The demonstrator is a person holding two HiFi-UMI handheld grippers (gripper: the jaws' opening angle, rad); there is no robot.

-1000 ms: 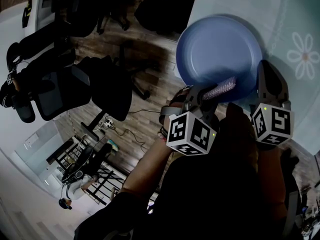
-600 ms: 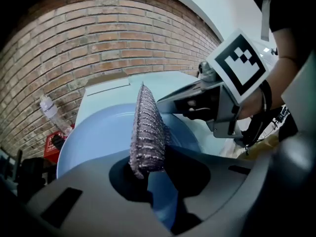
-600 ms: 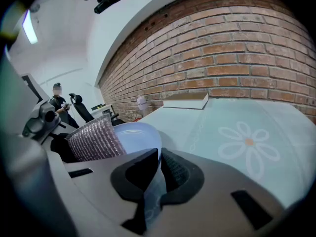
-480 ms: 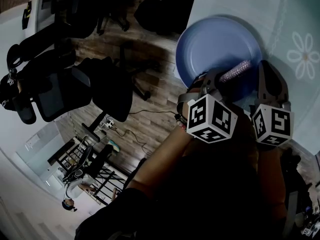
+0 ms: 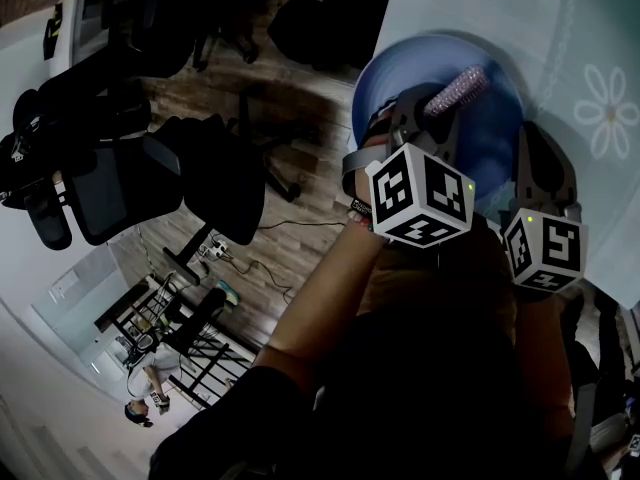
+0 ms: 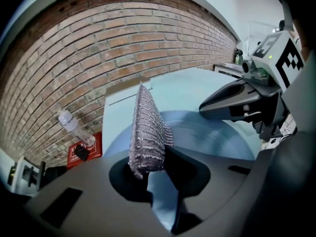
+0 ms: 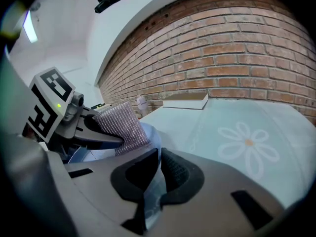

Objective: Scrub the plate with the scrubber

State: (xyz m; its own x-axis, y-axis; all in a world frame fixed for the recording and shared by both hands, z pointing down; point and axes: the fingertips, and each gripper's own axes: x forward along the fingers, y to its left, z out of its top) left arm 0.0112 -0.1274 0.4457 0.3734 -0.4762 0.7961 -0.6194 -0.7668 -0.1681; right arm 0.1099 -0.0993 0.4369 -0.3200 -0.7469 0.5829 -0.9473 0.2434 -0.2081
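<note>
Head view, upper right: my left gripper clamps the scrubber over the blue plate; my right gripper pinches its rim.

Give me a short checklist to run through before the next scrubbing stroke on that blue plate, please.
1. Scrubber gripped by the left claw: ok, the jaws are closed on its lower end.
2. Plate gripped by the right claw: ok, the jaws pinch its rim.
3. Scrubber pressed against the plate: cannot tell; it lies over the plate's far part, but contact does not show.
4. Claws clear of each other: ok, there is a gap between them in the left gripper view.
5. Plate supported by the table: cannot tell; part of it sticks out past the table's edge.
</note>
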